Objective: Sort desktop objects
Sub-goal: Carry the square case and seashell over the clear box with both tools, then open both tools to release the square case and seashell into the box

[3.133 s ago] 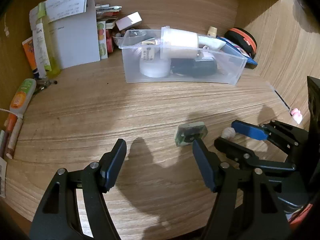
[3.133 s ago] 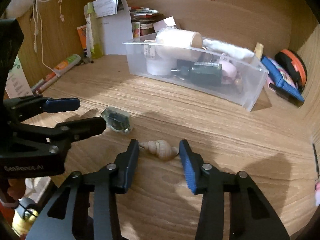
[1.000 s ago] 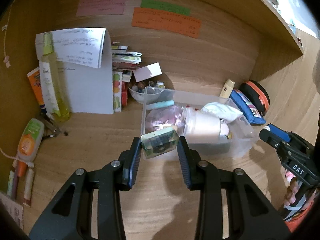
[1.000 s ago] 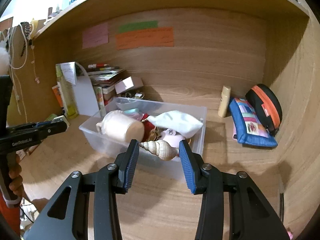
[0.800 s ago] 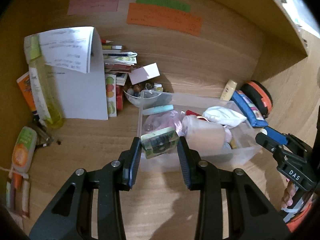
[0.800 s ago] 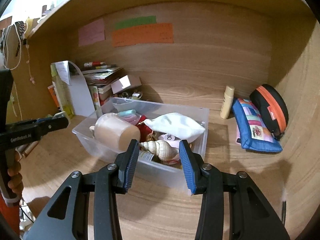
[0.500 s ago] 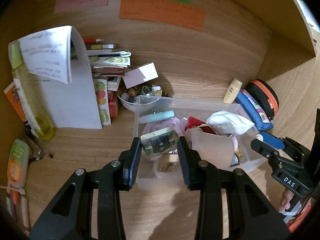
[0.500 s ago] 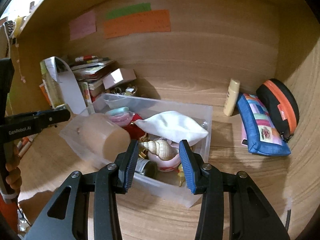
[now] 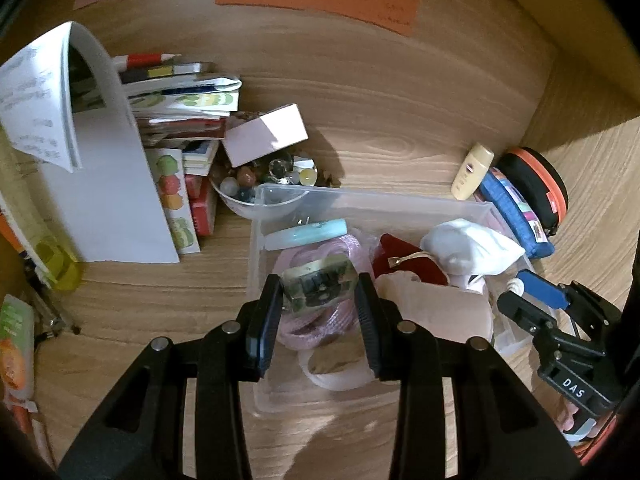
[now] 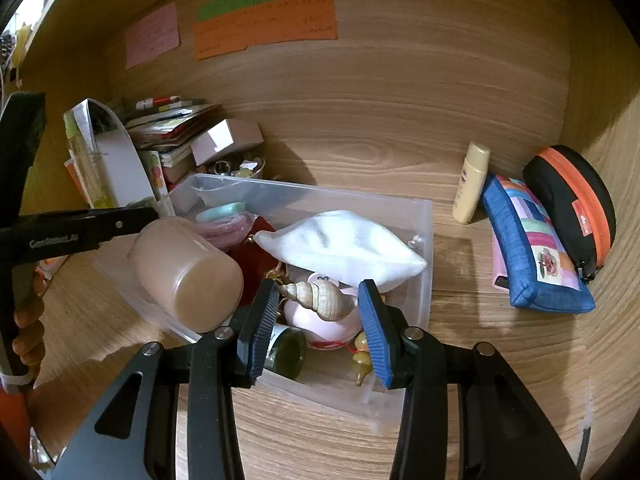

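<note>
We hold a load in each hand, and both hang over the clear bin point(image 9: 400, 204). The left tongs point(image 9: 320, 296) are closed to a narrow gap on a small greenish block point(image 9: 318, 290), pinched flat between the two pads; below them lies a pink coil point(image 9: 320, 320) in the bin's left end. The right tongs point(image 10: 318, 300) are closed about as far on a spiral shell point(image 10: 320, 296), gripped end to end, with a pink round thing point(image 10: 324, 322) and a dark jar point(image 10: 286, 352) under them.

As we judge it, the sorting is well on. The bin already holds a pale tub point(image 10: 188, 276) to the left of the right tongs, a white pouch point(image 10: 340, 248) just beyond them, and a teal bar point(image 9: 306, 234) beyond the left tongs. What is left for these two pieces is the release. Far right of the right tongs a cream bottle point(image 10: 472, 182), a blue pouch point(image 10: 536, 252) and a black case point(image 10: 572, 204) sit on the table outside the bin; whether they are meant to go in, we cannot tell.

Of writing, we read "DAS" on the right tongs in the left view and "GenRobot.AI" on the left tongs in the right view. The orange note point(image 10: 264, 26) on the back wall bears lines too small to read.
</note>
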